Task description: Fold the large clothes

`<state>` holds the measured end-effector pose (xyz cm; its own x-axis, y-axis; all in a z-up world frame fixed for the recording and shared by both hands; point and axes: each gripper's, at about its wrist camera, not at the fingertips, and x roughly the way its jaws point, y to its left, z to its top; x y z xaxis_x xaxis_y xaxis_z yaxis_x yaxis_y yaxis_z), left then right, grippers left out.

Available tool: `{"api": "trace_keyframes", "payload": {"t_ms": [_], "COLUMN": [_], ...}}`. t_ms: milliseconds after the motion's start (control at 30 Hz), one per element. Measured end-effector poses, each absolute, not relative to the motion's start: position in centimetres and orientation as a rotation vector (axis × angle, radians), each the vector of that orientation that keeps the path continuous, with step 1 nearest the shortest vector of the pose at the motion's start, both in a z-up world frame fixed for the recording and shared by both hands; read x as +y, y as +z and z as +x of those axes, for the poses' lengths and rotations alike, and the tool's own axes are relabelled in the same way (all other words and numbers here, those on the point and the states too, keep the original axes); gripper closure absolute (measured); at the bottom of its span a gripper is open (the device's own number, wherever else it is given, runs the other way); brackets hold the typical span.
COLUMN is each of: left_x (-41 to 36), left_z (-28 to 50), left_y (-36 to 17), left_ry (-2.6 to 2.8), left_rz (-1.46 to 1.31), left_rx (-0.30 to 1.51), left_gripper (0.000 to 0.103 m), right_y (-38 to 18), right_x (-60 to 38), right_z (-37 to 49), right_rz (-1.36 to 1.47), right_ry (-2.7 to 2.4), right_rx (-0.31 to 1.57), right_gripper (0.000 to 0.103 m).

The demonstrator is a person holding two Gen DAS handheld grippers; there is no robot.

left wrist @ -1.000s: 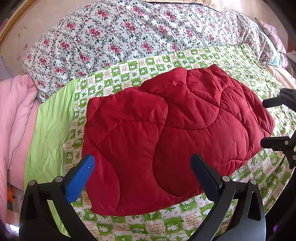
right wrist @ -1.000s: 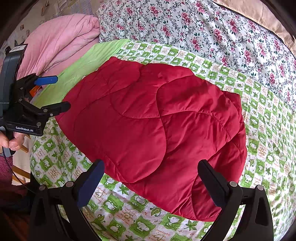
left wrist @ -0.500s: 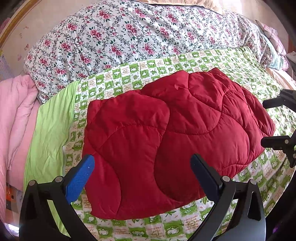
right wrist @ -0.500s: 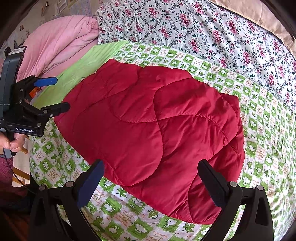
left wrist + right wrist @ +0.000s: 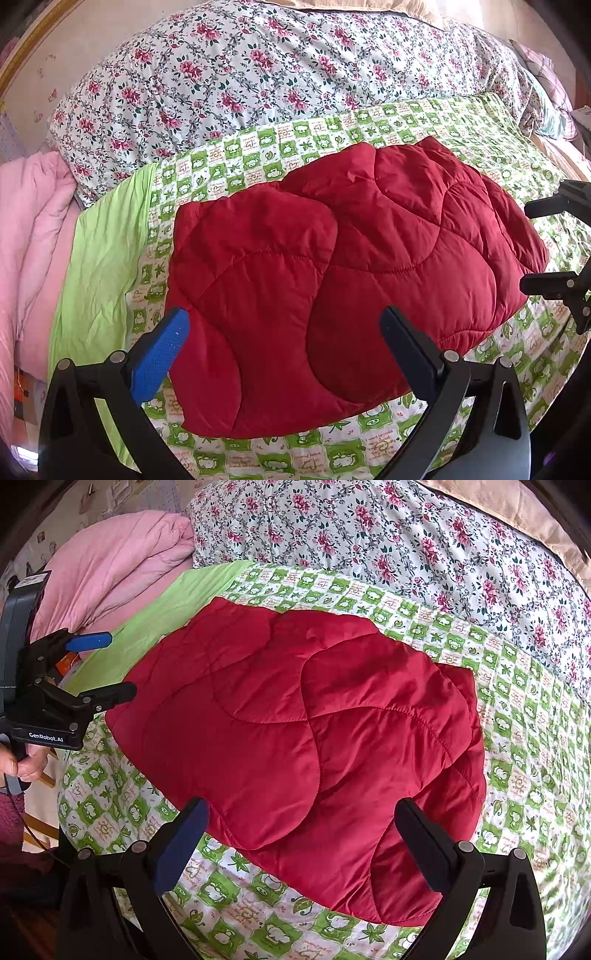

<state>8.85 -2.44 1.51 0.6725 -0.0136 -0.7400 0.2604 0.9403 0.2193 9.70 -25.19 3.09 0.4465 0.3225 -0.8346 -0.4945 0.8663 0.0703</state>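
Note:
A red quilted padded garment (image 5: 332,266) lies folded into a thick rectangle on the green-and-white checked bedsheet (image 5: 332,450); it also shows in the right wrist view (image 5: 295,738). My left gripper (image 5: 284,332) is open and empty, held above the garment's near left edge. It also shows in the right wrist view (image 5: 114,666), just left of the garment. My right gripper (image 5: 299,830) is open and empty above the garment's near right edge. Its black fingers (image 5: 546,288) show at the right of the left wrist view.
A floral duvet (image 5: 277,74) is heaped behind the garment. A pink blanket (image 5: 110,565) lies at the left, beside a plain green sheet strip (image 5: 99,266). The person's hand (image 5: 22,760) holds the left gripper's handle.
Both grippers have drawn back slightly toward me, so the garment sits a little farther off. The garment itself has not moved. Both stay open.

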Motion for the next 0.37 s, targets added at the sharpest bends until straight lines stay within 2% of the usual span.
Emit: {"api": "trace_keyframes", "payload": {"t_ms": [367], "left_x": [-2.0], "left_z": [8.61], "left_y": [1.57], "left_ry": [-0.16], "left_rz": [0.295], "left_rx": [0.823], "left_gripper": [0.0], "right_y": [2.65], "right_x": [-25.27], "right_z": [9.63], "right_rz": [-0.183], "right_ry": [0.497], "right_rx": [0.991], "right_gripper": [0.002]}}
